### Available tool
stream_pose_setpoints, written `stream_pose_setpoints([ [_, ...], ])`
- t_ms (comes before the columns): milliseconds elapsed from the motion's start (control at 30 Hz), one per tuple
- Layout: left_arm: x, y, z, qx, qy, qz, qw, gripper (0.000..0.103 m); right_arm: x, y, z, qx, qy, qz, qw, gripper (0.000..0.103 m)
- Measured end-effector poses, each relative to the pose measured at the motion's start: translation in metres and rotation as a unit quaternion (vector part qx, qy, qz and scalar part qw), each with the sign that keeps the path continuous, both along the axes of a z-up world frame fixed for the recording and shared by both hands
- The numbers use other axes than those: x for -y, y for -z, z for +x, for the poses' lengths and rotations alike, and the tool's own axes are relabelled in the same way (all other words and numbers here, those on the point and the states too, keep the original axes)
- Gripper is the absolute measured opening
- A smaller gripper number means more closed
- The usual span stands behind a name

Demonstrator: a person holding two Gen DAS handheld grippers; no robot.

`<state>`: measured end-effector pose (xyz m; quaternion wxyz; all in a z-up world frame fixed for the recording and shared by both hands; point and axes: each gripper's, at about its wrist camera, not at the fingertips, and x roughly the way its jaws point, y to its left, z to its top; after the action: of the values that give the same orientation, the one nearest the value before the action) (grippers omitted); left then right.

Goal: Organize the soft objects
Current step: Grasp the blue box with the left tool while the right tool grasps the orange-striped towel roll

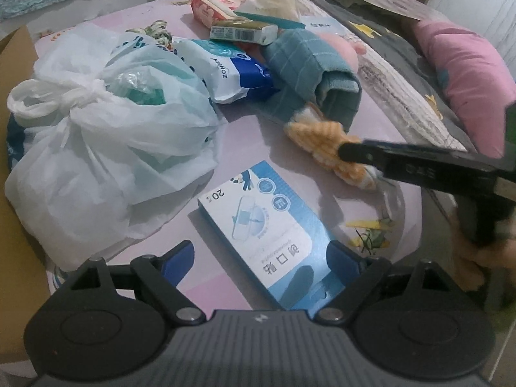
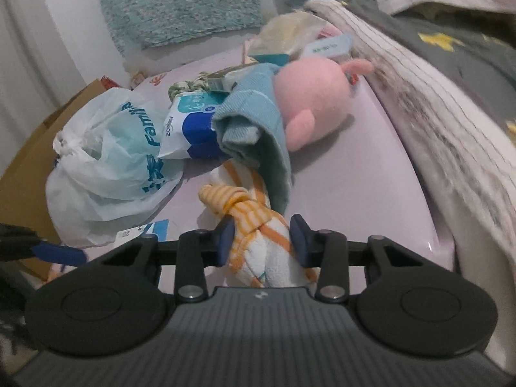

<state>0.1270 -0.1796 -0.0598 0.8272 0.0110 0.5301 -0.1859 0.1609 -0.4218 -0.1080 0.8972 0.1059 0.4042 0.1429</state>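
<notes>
An orange-striped white cloth [image 2: 254, 222] lies on the pink bed sheet [image 2: 371, 174], and my right gripper [image 2: 262, 240] is shut on it, pads pressing both sides. In the left wrist view the same cloth [image 1: 322, 135] shows under the right gripper's black finger [image 1: 403, 158]. Behind it a folded teal towel [image 2: 258, 122] rests against a pink plush toy [image 2: 312, 103]. My left gripper [image 1: 261, 258] hangs open over a flat blue box [image 1: 258, 219], whose near end lies between the fingers. A knotted white plastic bag [image 1: 106, 129] sits to the left.
A blue-and-white tissue pack [image 1: 235, 71] and small cartons [image 1: 242, 30] lie behind the bag and towel. A brown cardboard box [image 1: 16, 193] borders the left side. A grey and striped blanket [image 2: 451, 64] and a pink pillow [image 1: 467, 74] rise on the right.
</notes>
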Motion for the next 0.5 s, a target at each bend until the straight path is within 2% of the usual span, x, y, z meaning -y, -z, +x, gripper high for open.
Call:
stream_pose_setpoints([
  [233, 0.023, 0.006, 0.013, 0.014, 0.013, 0.017, 0.9997, 0.094, 0.018, 0.001, -0.029, -0.039, 0.040, 0.048, 0.997, 0.037],
  [500, 0.045, 0.014, 0.022, 0.042, 0.022, 0.054, 0.9974, 0.094, 0.025, 0.006, -0.034, -0.071, 0.061, 0.112, 0.989, 0.039],
])
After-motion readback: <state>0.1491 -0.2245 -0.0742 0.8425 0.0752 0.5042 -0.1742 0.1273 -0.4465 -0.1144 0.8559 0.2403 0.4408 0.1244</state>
